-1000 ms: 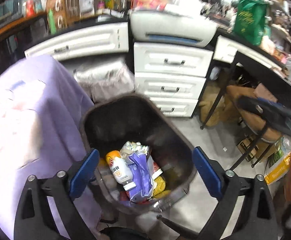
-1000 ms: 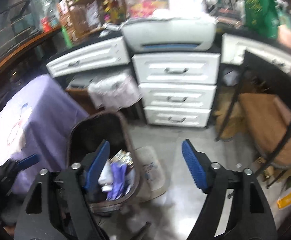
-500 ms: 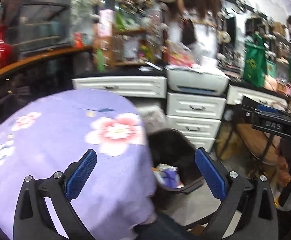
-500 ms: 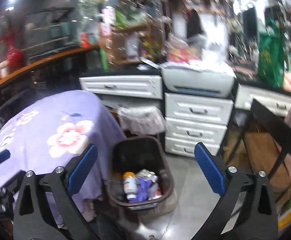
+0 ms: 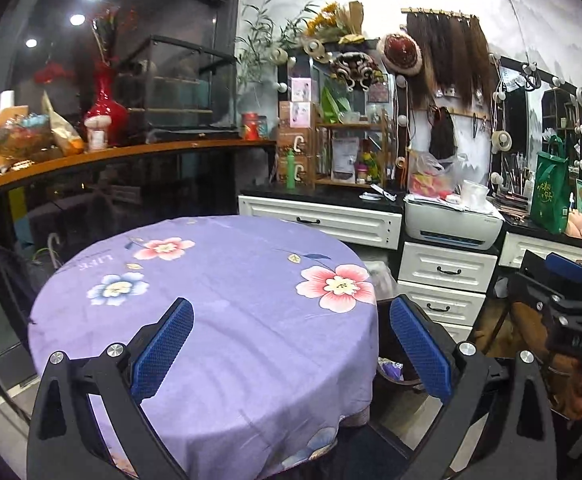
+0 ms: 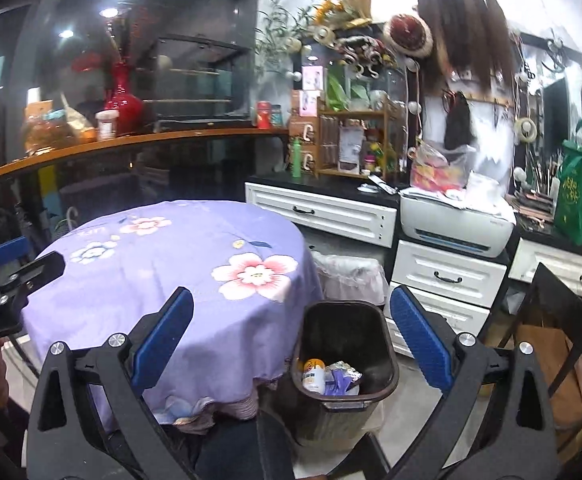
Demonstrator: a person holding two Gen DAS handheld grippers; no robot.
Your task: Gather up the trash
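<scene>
A dark trash bin (image 6: 345,332) stands on the floor beside the round table with the purple flowered cloth (image 6: 163,276). Inside it lie a white and orange bottle (image 6: 313,376) and crumpled purple wrappers (image 6: 341,378). My right gripper (image 6: 291,332) is held above bin and table edge, jaws wide open and empty. My left gripper (image 5: 291,340) hovers over the purple cloth (image 5: 219,304), open with nothing between its blue pads. Only a sliver of the bin (image 5: 391,372) shows past the table's right edge in the left wrist view. Each gripper shows at the other view's margin.
White drawers (image 6: 447,276) with a printer (image 6: 457,220) on top stand behind the bin. A bag-lined bin (image 6: 349,276) sits by the table. A dark chair (image 6: 563,320) is at right. A counter with a red vase (image 5: 105,108) runs along the left.
Both grippers rose and tilted up from looking down into the bin to looking across the table and room. The right gripper's jaws widened early on; the left stayed open.
</scene>
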